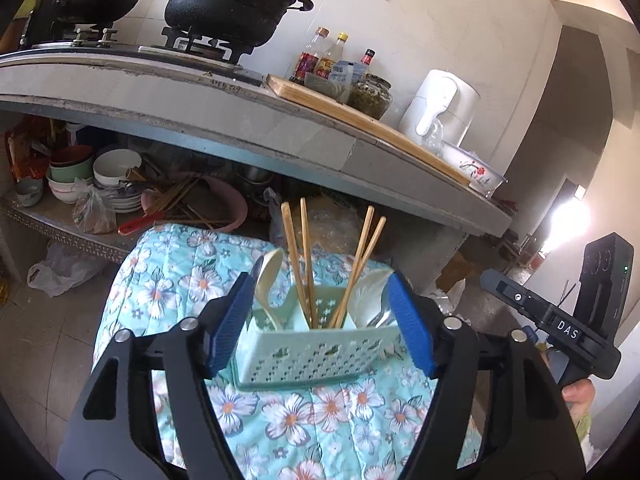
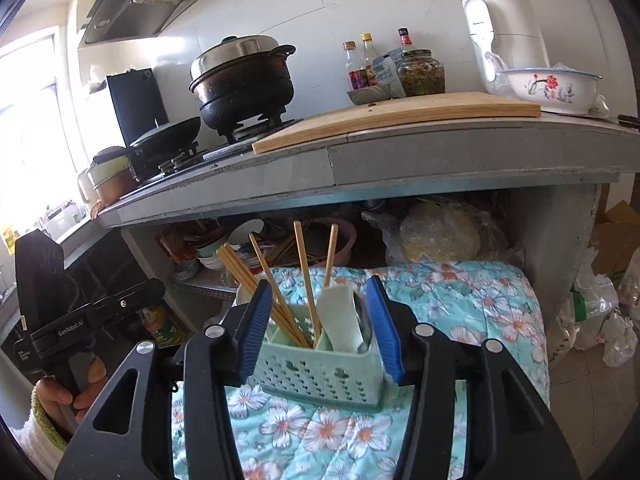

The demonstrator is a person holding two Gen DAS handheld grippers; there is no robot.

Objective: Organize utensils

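A mint-green perforated utensil caddy stands on a floral quilted cloth. Wooden chopsticks stick up from its middle compartment. A cream spoon leans at one end, and a white spoon and a metal one at the other. My left gripper is open, its blue pads framing the caddy without pressing it. My right gripper is open too, with its pads either side of the caddy's ends.
A grey counter overhangs behind, carrying a black pot, a cutting board, bottles, a white kettle and a flowered bowl. The shelf below holds stacked bowls. Plastic bags lie on the floor.
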